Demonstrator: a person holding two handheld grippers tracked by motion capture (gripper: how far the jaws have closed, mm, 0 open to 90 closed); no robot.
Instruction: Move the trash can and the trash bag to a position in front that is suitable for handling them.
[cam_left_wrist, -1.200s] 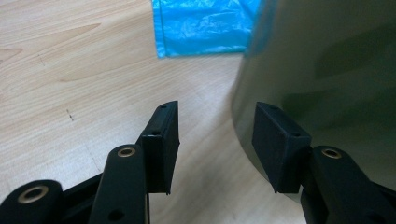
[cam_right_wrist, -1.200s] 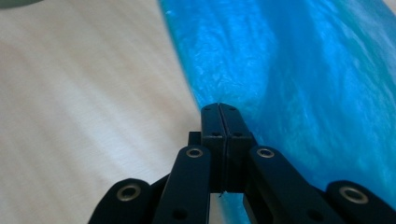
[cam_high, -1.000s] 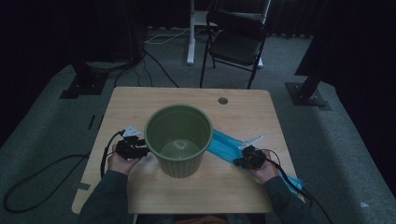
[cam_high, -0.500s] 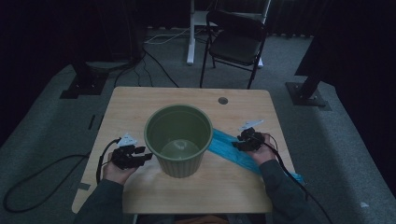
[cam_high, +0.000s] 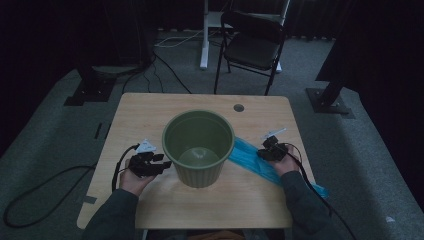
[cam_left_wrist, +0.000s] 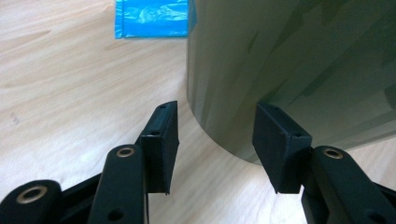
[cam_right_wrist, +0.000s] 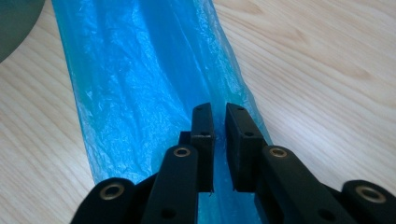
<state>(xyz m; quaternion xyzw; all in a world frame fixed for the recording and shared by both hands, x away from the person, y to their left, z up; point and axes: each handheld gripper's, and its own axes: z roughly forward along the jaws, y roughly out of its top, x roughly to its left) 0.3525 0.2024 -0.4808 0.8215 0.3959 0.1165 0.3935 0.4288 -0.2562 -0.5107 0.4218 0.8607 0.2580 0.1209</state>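
Blue plastic bag (cam_right_wrist: 154, 84): lies flat on the worktop (cam_high: 150, 120), long axis running from the bin's right side out toward the worktop's near right edge; directly beneath the right gripper's (cam_high: 272, 150) fingers (cam_right_wrist: 203, 135).

Right gripper fingers: have just been closing, now narrow, a thin gap left; whether a fold of film sits pinched between them cannot be told. This hand is the nearer one to the bag.

Green bin (cam_high: 198, 147): upright, mid-worktop, just left of the bag.

Left gripper (cam_left_wrist: 215, 140): fingers wide, wall of the bin just ahead, untouched.
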